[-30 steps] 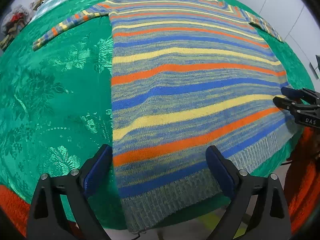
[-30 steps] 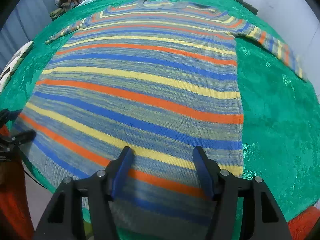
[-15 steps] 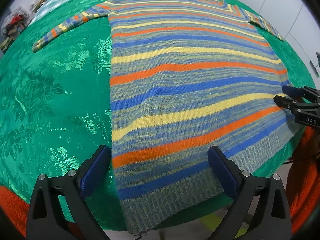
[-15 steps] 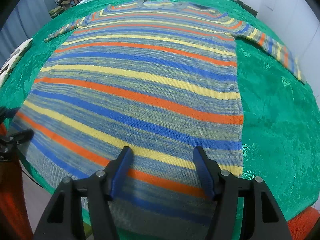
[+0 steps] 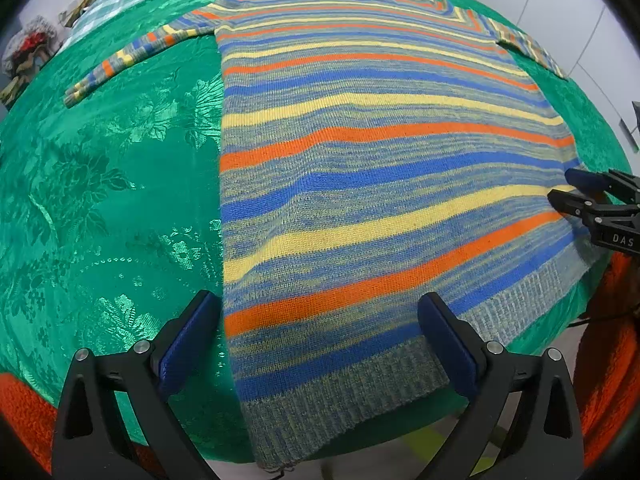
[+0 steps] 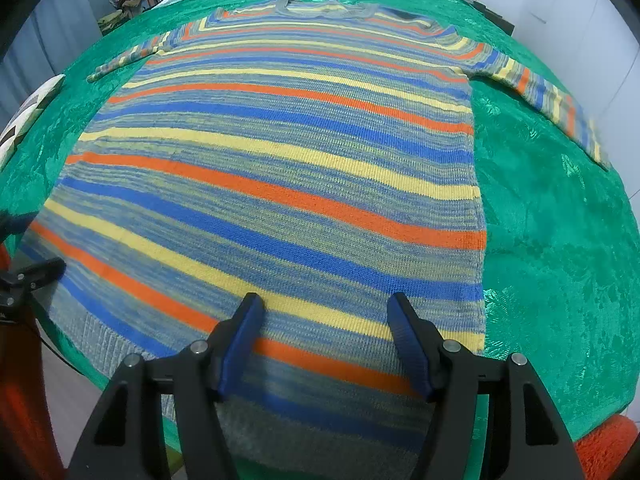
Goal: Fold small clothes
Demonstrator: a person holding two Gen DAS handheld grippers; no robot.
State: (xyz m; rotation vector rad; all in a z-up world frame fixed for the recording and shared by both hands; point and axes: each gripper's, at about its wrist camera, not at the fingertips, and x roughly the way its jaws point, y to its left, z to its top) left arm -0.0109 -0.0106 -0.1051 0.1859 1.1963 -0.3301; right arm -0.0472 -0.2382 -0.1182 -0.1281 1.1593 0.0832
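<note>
While the striped sweater [image 5: 376, 184] lay spread flat on the green cloth [image 5: 100, 184], sleeves out to both sides and hem at the near edge, no fold had been made. The left gripper [image 5: 320, 336] and right gripper [image 6: 326, 336] were held above the hem, jaws apart and empty. By this judgement, the next move required a closing on the hem corners.
</note>
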